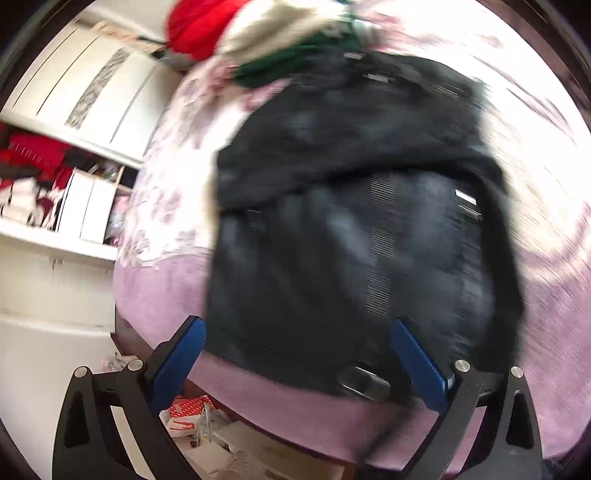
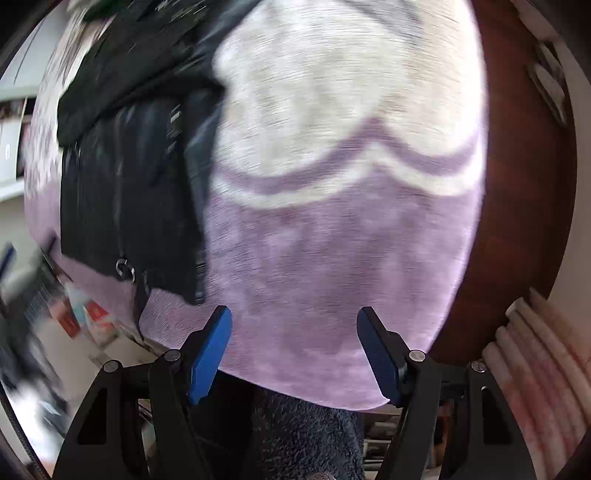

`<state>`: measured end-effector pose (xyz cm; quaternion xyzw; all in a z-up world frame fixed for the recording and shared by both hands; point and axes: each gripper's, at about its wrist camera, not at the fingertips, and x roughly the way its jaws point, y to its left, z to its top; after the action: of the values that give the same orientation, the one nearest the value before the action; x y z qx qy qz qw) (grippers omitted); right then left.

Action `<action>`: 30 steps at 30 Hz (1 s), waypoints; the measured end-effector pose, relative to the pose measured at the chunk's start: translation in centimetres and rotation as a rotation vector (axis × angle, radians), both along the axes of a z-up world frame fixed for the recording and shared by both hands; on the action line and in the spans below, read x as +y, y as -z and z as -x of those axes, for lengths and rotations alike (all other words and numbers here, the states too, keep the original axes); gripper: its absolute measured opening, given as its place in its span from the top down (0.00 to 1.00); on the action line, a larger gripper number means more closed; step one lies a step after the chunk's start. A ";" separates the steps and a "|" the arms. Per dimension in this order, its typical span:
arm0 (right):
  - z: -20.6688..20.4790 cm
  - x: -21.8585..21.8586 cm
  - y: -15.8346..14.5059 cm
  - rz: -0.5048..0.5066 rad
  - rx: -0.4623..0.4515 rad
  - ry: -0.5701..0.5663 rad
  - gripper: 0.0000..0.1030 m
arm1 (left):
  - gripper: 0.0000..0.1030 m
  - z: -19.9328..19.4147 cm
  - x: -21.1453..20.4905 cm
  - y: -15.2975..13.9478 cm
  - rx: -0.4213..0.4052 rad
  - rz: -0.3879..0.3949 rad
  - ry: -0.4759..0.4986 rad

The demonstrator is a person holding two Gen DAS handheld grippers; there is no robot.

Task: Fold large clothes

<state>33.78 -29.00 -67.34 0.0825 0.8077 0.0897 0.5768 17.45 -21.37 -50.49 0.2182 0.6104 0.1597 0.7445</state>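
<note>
A bed (image 2: pixel 332 258) under a lilac and cream blanket fills both views, with white shelves (image 1: pixel 55 206) past its edge. A folded black garment (image 1: pixel 351 221) lies on it, directly ahead of the left claw (image 1: pixel 295 347) and up to the left of the right claw (image 2: pixel 294 343). Both claws stand wide apart, blue pads gripping nothing. Red, cream and green clothes (image 1: pixel 258 33) are heaped beyond the garment.

A lilac-covered bed (image 2: pixel 314 258) carries a folded black garment (image 1: pixel 351 229); heaped clothes (image 1: pixel 266 33) behind.
</note>
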 end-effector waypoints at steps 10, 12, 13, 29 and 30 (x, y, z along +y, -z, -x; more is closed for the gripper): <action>-5.7 -9.9 3.6 0.037 -0.045 0.213 0.30 | 0.00 0.6 -13.5 13.4 0.082 -0.285 0.298; -7.3 -10.1 4.2 0.034 -0.056 0.216 0.30 | 0.00 -0.1 -12.6 13.1 0.081 -0.246 0.263; -7.9 -9.8 4.4 0.030 -0.062 0.214 0.30 | 0.00 -0.3 -12.4 12.7 0.088 -0.225 0.247; -11.9 -6.2 6.1 -0.030 -0.060 0.215 0.30 | 0.02 -2.1 -8.1 11.9 0.068 -0.288 0.213; -12.0 -6.2 6.3 -0.031 -0.061 0.222 0.30 | 0.02 -2.6 -6.9 11.4 0.056 -0.279 0.180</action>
<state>45.77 -35.22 -73.60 0.1776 0.7741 0.0405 0.6062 20.08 -28.26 -61.85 0.3776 0.5807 0.1697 0.7010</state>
